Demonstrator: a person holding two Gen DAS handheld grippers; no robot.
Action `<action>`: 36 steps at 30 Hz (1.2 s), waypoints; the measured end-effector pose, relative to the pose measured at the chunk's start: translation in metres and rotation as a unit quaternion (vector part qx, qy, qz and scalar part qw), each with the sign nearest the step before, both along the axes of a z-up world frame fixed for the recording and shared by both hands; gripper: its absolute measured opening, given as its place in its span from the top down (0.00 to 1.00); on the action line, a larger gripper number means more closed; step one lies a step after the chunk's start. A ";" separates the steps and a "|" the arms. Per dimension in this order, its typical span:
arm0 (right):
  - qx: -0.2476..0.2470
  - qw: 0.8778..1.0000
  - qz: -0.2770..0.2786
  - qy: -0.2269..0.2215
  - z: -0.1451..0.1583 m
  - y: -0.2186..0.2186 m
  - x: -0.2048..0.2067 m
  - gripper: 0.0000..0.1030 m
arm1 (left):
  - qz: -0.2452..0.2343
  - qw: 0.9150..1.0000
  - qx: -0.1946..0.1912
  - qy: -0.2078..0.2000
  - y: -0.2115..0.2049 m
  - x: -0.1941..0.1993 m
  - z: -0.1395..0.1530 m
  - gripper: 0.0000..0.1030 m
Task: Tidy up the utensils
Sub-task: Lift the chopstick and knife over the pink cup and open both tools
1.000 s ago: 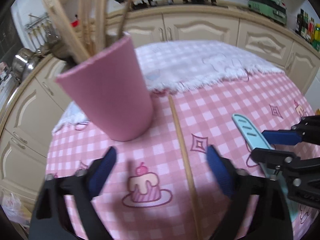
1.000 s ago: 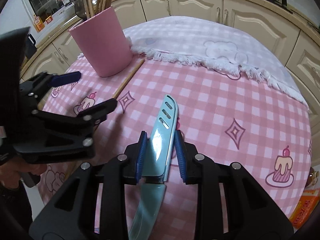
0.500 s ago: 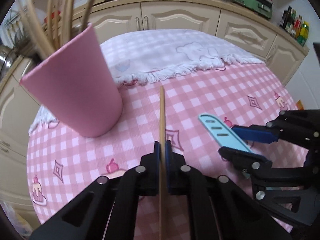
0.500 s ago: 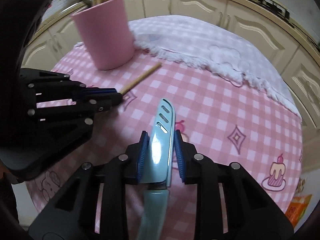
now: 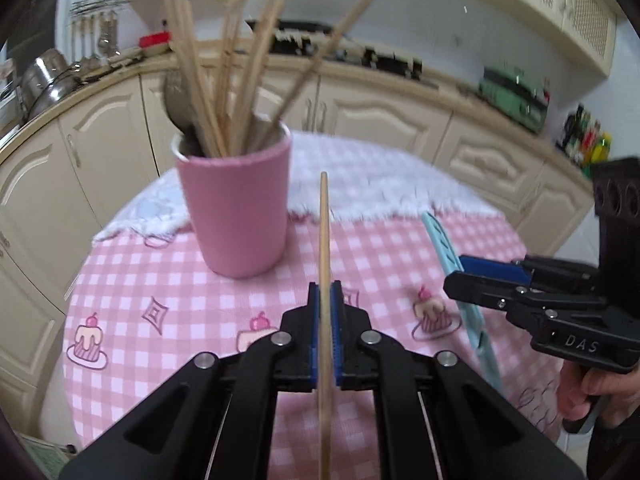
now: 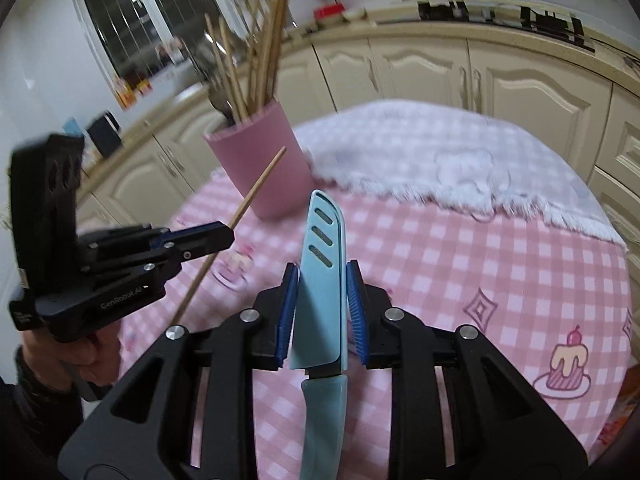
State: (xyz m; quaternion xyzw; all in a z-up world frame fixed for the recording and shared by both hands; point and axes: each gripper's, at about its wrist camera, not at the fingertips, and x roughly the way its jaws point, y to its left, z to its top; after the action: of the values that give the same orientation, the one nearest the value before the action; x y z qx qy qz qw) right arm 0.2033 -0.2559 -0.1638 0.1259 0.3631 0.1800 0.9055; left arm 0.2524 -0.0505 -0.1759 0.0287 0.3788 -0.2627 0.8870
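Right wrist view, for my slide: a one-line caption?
Right claw holds a sheathed knife; left claw holds a chopstick near the pink cup.

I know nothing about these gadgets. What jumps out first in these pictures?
Two black hand-held grippers, each gripping a utensil above the pink checked tablecloth: the left gripper clamps a long wooden chopstick, the right gripper a pale blue sheathed knife. Behind them stands a pink cup bristling with more wooden sticks.
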 end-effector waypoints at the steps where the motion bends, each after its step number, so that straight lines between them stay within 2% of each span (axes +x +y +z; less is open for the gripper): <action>1: 0.005 1.000 0.001 -0.007 0.001 -0.001 -0.001 0.76 | 0.004 1.000 -0.011 -0.007 0.002 0.000 0.004 0.95; 7: 0.034 0.999 0.006 -0.042 0.016 -0.002 -0.003 0.76 | 0.036 0.996 -0.068 -0.049 0.026 -0.005 0.027 0.95; 13: 0.051 0.995 0.008 -0.080 0.033 -0.002 -0.002 0.76 | 0.071 0.986 -0.113 -0.103 0.044 -0.011 0.051 0.95; 25: 0.053 0.990 0.020 -0.133 0.070 0.008 0.010 0.76 | 0.098 0.966 -0.139 -0.196 0.053 -0.014 0.093 0.95; 29: 0.051 0.986 0.028 -0.157 0.093 0.012 0.018 0.76 | 0.104 0.956 -0.155 -0.227 0.055 -0.006 0.110 0.95; 36: 0.046 0.977 0.037 -0.207 0.139 0.017 0.038 0.76 | 0.118 0.930 -0.195 -0.288 0.055 0.018 0.141 0.95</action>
State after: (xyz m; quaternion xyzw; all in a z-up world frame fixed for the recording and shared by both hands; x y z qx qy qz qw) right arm 0.2410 -0.2386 -0.0249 0.1143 0.1637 0.2522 0.9468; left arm 0.2701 0.0045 -0.0351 -0.1156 0.0494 -0.2050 0.9706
